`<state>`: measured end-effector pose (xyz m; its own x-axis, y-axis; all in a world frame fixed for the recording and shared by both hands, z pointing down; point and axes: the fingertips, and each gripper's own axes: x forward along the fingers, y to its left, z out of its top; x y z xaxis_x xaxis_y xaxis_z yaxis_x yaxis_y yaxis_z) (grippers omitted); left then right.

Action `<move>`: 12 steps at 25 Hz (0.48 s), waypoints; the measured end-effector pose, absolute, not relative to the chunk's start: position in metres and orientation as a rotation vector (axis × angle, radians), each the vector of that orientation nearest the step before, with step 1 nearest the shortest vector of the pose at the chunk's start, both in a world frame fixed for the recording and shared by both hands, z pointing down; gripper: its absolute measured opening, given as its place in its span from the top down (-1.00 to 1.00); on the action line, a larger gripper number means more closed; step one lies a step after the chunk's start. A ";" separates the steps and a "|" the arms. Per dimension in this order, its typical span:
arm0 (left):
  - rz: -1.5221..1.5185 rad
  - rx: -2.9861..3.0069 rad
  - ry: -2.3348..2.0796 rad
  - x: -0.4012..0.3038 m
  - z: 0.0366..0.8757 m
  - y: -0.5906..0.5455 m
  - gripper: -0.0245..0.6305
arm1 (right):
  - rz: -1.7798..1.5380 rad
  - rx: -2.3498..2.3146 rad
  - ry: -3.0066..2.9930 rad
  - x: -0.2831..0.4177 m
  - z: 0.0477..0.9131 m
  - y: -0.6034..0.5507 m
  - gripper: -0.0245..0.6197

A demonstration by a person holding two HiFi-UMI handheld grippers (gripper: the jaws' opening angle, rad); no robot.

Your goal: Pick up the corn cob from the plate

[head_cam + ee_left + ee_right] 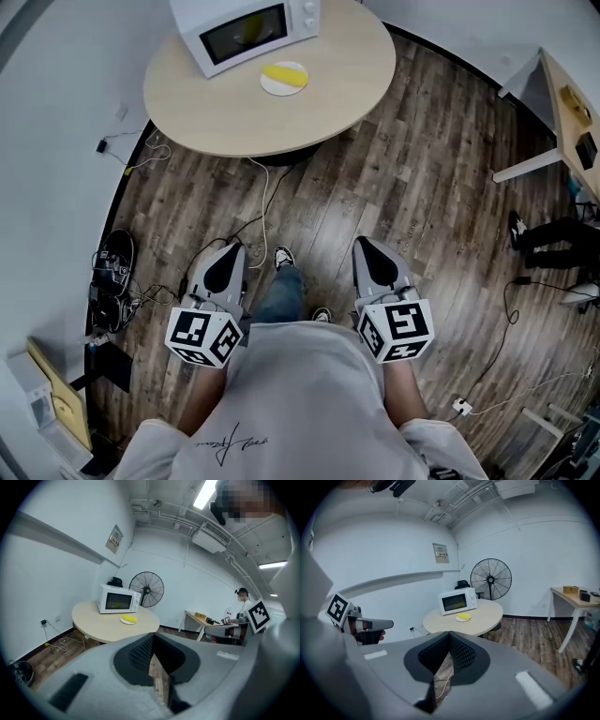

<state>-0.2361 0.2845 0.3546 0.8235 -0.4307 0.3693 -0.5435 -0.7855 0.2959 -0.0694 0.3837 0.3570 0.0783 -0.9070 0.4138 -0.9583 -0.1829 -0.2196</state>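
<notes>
Corn cob [284, 75] lies on the white plate [274, 89], nothing touching it. Plate sits on the round pale surface [328, 103], just in front of a white microwave [246, 28] that stands at the surface's far side. We see the same set-up in the left gripper view: cob [130, 618] on the plate [123, 620], microwave [117, 602] behind it, a black standing fan [146, 589] further back by the wall.

Both tongs are well apart from the surface, over the wood floor [394, 178], and both point toward it. Left tongs [234, 247] are clenched, tips meeting, nothing between them. Right tongs [363, 241] are clenched too, and empty. We read that from each gripper view, where the black pads come together at the tip and only floor shows through the gap below.

The person holding them stands between the two, with one shoe [283, 257] forward. Cables [264, 192] trail across the floor from under the surface. A light desk [576, 597] stands off to the right.
</notes>
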 end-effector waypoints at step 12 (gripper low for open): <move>0.426 2.643 -0.672 -0.224 0.357 0.185 0.93 | 0.716 2.221 -1.875 -0.059 0.348 0.291 0.89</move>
